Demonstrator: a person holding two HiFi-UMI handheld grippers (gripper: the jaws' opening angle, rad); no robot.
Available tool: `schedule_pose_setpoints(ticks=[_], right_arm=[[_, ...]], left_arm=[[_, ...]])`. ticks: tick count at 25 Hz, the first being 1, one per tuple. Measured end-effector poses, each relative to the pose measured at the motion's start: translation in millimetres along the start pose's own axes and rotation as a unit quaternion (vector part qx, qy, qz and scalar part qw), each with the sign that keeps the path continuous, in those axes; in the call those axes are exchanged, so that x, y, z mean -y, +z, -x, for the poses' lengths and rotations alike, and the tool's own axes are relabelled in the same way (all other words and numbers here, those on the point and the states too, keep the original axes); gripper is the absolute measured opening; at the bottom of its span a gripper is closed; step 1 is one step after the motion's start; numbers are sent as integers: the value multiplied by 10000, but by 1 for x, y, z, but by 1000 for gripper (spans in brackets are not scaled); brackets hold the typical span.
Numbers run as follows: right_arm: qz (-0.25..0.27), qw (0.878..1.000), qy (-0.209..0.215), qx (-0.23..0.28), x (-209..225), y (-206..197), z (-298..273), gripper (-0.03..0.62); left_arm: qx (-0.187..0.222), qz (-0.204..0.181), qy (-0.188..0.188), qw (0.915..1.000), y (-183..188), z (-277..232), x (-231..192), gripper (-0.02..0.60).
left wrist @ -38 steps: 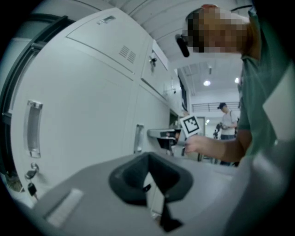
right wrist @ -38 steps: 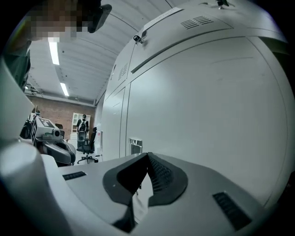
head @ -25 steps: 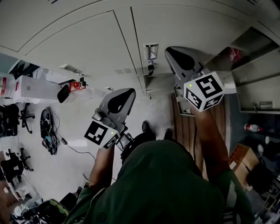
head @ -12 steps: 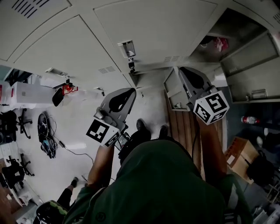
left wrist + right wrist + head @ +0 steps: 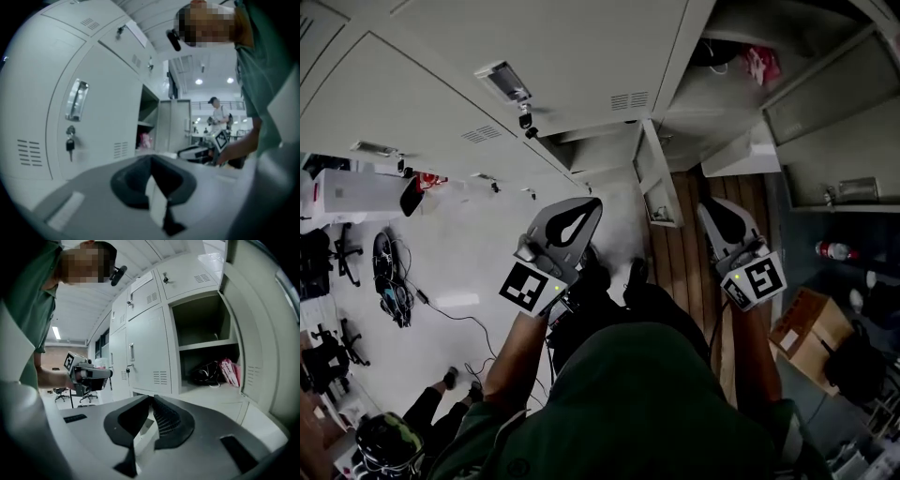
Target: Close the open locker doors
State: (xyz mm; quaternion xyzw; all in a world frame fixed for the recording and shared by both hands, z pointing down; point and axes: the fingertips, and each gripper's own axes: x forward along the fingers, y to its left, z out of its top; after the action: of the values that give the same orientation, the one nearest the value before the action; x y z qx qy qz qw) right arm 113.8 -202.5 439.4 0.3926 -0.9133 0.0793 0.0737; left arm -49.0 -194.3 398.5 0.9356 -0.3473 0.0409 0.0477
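A bank of grey lockers point(image 5: 544, 56) fills the top of the head view. One compartment point(image 5: 722, 75) stands open with a pink bag point(image 5: 757, 64) inside. A small low door point(image 5: 656, 183) hangs open just ahead of my feet. My left gripper point(image 5: 586, 206) and right gripper point(image 5: 711, 208) are both shut and empty, held short of the lockers. In the right gripper view two open compartments point(image 5: 202, 322) show beyond the right gripper point(image 5: 152, 398), their door point(image 5: 262, 333) swung out at the right. The left gripper point(image 5: 151, 159) faces a closed door with a key point(image 5: 70, 144).
A wooden floor strip point(image 5: 694, 272) runs under the open lockers. A cardboard box point(image 5: 804, 328) and a bottle point(image 5: 831, 250) lie at the right. Office chairs point(image 5: 342, 248), cables point(image 5: 394, 286) and a white box point(image 5: 356, 192) are at the left. Another person point(image 5: 218, 112) stands far off.
Both grippers have drawn back from the lockers. The right one dropped from beside the low door to near my body. The view has swung right, showing more of the open compartments.
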Motion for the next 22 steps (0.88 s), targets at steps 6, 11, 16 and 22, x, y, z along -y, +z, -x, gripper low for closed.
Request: schedule_pose_setpoints(ticks=[6,11,16,22], right_arm=[[-130,9996,236,-4,-8,-86,24,9],[-142,9980,583,-187,-14,-156,22,89],[30,9962,736,-472,-11,-212,6,107],[196,9956,868,-286,-16,-233,-15,106]], left_arm=[[-147,85,48,9998,-65,-19,26,-2],[-141,117,-40,9998,-114,-33,35,-2],[-115,14,-106,9999,-157,-47,40,-2],[17,137,-146,9998,-189,-55,45,3]])
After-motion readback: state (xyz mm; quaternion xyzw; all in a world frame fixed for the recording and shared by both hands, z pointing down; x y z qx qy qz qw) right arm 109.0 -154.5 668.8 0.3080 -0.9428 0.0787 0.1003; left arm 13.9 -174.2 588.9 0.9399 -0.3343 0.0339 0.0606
